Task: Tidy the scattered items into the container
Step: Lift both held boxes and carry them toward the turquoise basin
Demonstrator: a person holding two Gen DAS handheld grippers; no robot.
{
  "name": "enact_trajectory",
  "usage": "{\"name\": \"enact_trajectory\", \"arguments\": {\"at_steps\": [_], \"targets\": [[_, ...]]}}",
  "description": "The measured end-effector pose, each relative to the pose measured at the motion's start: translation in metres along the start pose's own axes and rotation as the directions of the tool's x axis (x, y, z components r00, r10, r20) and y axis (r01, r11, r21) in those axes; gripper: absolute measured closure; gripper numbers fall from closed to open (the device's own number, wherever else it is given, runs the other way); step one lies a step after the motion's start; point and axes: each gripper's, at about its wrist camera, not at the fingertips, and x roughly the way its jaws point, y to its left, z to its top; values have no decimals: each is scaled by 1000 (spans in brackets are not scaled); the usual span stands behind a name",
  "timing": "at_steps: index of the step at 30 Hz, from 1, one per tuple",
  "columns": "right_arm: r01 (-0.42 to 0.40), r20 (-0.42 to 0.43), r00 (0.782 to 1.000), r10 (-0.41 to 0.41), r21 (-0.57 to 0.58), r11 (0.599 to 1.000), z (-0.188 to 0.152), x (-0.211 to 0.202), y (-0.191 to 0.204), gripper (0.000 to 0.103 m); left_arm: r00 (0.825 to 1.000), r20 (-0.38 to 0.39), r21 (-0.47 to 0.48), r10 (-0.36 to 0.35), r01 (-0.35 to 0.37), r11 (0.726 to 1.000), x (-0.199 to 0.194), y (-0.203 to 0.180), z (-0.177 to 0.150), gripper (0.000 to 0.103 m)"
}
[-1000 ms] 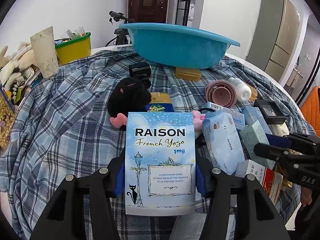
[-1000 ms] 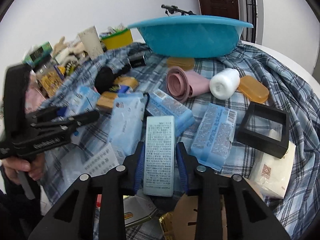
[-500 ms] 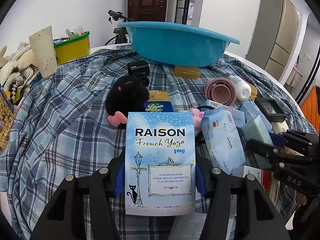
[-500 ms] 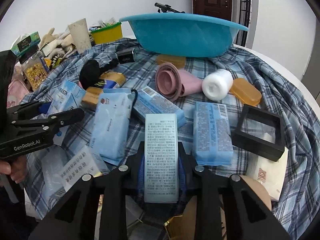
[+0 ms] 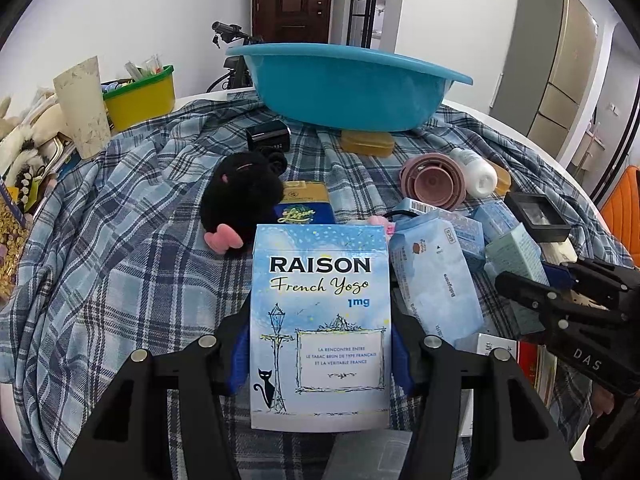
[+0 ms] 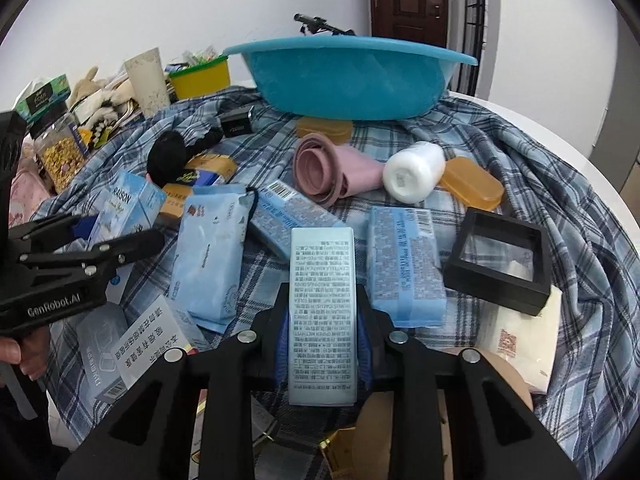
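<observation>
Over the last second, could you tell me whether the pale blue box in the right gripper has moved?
Yes. The pale blue box has lifted off the clutter; against the blue basin it now sits more upright and centred between the right gripper fingers.

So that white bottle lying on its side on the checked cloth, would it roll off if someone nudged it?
Probably it would roll. The white bottle is round and lies on its side. It may not go far: the pink cup and the amber case sit close on either side. The rumpled cloth would likely slow it too.
</observation>
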Motion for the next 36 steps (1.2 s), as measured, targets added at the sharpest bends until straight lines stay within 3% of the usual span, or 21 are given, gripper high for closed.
{"name": "enact_trajectory", "arguments": {"at_steps": [11, 15, 18, 25, 29, 32, 36], "targets": [[61, 135, 989, -64, 28, 998, 11, -30, -6, 77, 996, 93, 15, 7, -8, 1000, -16, -17, 11, 45], [79, 206, 975, -86, 44, 996, 18, -45, -9, 77, 986, 168, 37, -7, 1, 999, -30, -28, 19, 45], [82, 267, 959, -95, 61, 995, 23, -59, -11, 77, 963, 268, 51, -35, 22, 998, -48, -36, 26, 45], [107, 422, 897, -134, 88, 990, 28, -91, -12, 77, 886, 463, 63, -30, 1, 998, -86, -46, 39, 45], [141, 501, 849, -166, 87, 986, 28, -107, -7, 77, 840, 543, 75, -13, -33, 997, -102, -54, 38, 45], [154, 549, 818, -173, 81, 985, 27, -117, -3, 77, 809, 586, 94, -52, -4, 996, -112, -58, 34, 45], [174, 568, 801, -189, 80, 981, 27, -123, 1, 77, 790, 611, 106, -50, -19, 994, -118, -63, 32, 45]]}}
